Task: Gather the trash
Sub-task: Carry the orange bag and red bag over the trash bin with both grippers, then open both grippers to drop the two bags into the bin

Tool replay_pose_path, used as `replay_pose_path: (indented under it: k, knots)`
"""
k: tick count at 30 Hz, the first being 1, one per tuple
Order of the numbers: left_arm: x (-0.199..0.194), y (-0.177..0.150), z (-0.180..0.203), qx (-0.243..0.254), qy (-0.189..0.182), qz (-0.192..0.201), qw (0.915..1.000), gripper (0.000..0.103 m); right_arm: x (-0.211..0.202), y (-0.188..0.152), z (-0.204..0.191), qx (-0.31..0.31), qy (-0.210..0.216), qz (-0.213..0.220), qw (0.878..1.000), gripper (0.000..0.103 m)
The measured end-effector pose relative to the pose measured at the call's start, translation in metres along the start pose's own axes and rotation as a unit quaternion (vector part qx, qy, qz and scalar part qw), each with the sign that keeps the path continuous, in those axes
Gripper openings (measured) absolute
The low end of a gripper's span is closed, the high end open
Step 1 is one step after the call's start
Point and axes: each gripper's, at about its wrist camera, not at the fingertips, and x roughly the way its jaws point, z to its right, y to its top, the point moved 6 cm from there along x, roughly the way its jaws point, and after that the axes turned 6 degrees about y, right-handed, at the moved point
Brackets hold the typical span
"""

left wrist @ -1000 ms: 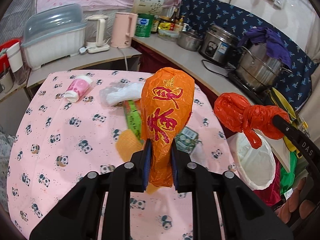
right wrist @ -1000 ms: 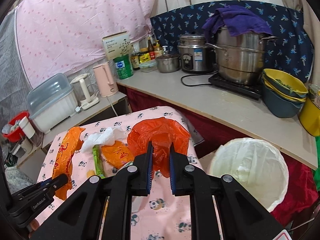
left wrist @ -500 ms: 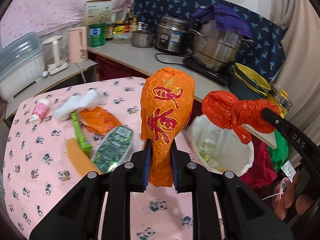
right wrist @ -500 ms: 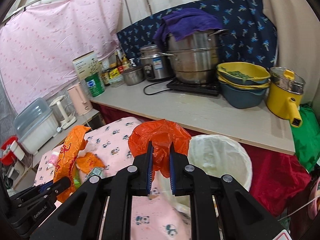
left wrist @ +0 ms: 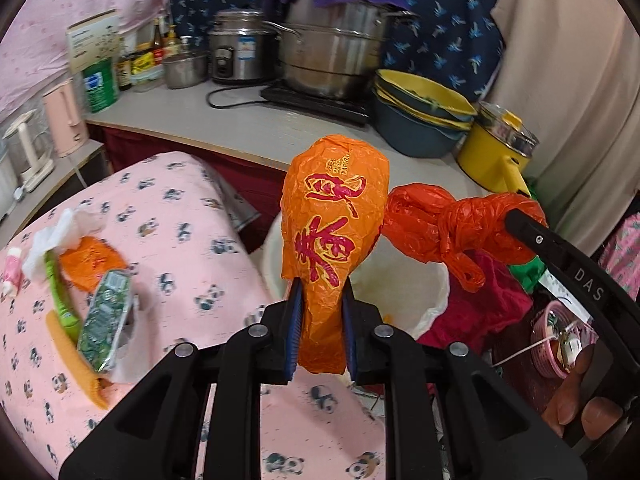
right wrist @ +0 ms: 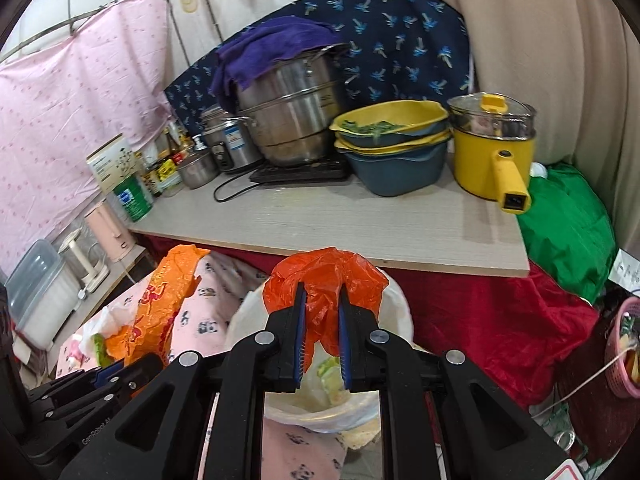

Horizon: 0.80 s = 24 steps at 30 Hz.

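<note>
My left gripper (left wrist: 320, 292) is shut on an orange wrapper with red characters (left wrist: 334, 216), held upright above the near rim of the white-lined trash bin (left wrist: 434, 300). It also shows in the right wrist view (right wrist: 160, 304). My right gripper (right wrist: 320, 300) is shut on a crumpled red-orange plastic bag (right wrist: 324, 276), held over the bin (right wrist: 320, 408); the bag also shows in the left wrist view (left wrist: 440, 224). Several pieces of trash remain on the panda tablecloth: a green foil packet (left wrist: 106, 316), a green stick wrapper (left wrist: 60, 296), an orange wrapper (left wrist: 90, 260), white tissue (left wrist: 52, 236).
A counter (right wrist: 360, 228) behind the bin carries a steel pot (right wrist: 292, 112), stacked yellow and blue basins (right wrist: 396, 148), and a yellow pot (right wrist: 494, 152). A red cloth (right wrist: 480, 320) hangs below it. A green bag (right wrist: 568, 224) and a pink basket (right wrist: 624, 348) sit at the right.
Both grippers swung right from over the table to above the trash bin, each carrying its trash. The bin has come under the two held pieces.
</note>
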Motion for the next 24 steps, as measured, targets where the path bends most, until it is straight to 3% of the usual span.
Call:
replay_pose_path:
  k: [7,11,16,24]
  knots:
    - [0.035,0.001,0.032,0.019,-0.017,-0.029,0.9992,0.019,0.003,-0.004,0.028,0.02,-0.017,-0.005,1.0,0.013]
    - [0.047,0.002,0.036,0.022,-0.012,-0.033,0.9992,0.032,0.01,-0.006,0.035,0.025,-0.02,-0.01,0.999,0.013]
    - [0.053,0.005,0.029,0.018,-0.003,-0.027,0.9995,0.047,0.019,-0.01,0.035,0.025,-0.017,-0.019,0.999,0.013]
    - [0.051,0.007,0.002,-0.013,0.01,-0.026,0.9995,0.055,0.035,-0.013,0.021,0.018,-0.004,-0.032,0.999,0.013]
